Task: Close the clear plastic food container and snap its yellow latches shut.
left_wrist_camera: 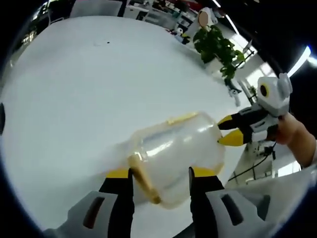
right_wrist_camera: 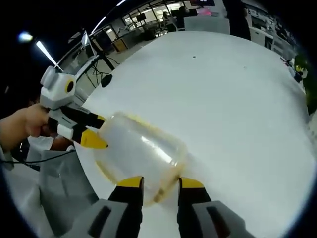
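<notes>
Yellow-tipped black jaws of the left gripper (left_wrist_camera: 161, 173) rise at the near edge of the left gripper view, set partly apart around the near end of the clear plastic food container with yellow latches (left_wrist_camera: 176, 156); firm grip or mere bracketing cannot be told. Beyond the container's far end, the right gripper (left_wrist_camera: 230, 131), held by a hand (left_wrist_camera: 292, 131), touches it with its yellow tips. All sit above the round white table (left_wrist_camera: 99, 89), with a green potted plant (left_wrist_camera: 218, 49) further off.

Right gripper view: its own jaws stand narrowly apart at the container's (right_wrist_camera: 141, 153) near yellow-edged rim. Opposite, the left gripper (right_wrist_camera: 91, 131) meets the container's far side.
</notes>
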Demonstrator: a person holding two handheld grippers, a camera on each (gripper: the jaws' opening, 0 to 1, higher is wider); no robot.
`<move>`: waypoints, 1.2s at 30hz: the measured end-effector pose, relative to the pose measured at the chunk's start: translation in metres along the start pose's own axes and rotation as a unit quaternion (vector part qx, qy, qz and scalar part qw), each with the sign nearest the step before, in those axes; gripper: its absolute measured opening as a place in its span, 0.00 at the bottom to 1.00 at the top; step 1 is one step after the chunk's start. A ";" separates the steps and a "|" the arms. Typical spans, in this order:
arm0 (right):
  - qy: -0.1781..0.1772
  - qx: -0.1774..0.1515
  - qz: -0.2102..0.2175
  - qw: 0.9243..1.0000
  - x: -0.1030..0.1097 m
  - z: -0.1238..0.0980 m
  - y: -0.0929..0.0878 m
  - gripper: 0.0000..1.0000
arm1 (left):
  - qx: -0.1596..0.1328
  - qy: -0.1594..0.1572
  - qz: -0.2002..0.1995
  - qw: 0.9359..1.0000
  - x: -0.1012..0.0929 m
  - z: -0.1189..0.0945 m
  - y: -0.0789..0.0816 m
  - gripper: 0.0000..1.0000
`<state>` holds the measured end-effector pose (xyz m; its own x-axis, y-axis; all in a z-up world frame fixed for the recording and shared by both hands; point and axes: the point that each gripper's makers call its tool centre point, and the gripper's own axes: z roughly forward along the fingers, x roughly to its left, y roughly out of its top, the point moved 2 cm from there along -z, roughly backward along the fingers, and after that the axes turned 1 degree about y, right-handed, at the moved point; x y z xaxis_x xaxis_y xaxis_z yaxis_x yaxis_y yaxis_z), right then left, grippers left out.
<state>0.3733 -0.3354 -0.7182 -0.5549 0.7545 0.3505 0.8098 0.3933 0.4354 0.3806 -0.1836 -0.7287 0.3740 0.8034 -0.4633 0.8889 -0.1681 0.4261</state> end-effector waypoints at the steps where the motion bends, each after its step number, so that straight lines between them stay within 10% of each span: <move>1: -0.002 0.001 -0.001 1.000 0.000 0.001 0.000 0.23 | -0.001 0.000 -0.004 1.000 0.000 0.000 0.000 0.42; 10: -0.010 -0.010 0.017 1.000 0.002 0.002 0.004 0.22 | 0.021 -0.007 -0.070 0.997 -0.005 0.010 -0.007 0.36; 12: -0.010 0.013 0.016 1.000 0.000 -0.002 0.001 0.21 | 0.002 0.007 -0.024 1.000 -0.004 0.020 0.001 0.36; 30: -0.003 -0.028 0.031 0.999 -0.002 0.000 0.000 0.24 | -0.016 -0.006 -0.026 1.000 0.001 0.009 0.008 0.41; 36: 0.011 -0.034 0.027 0.999 -0.001 0.000 -0.002 0.23 | -0.033 0.003 0.045 0.998 -0.002 0.006 0.008 0.46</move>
<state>0.3723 -0.3373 -0.7192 -0.5158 0.7613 0.3929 0.8241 0.3157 0.4703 0.3883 -0.1899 -0.7286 0.4488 0.7908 -0.4162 0.8330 -0.2015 0.5153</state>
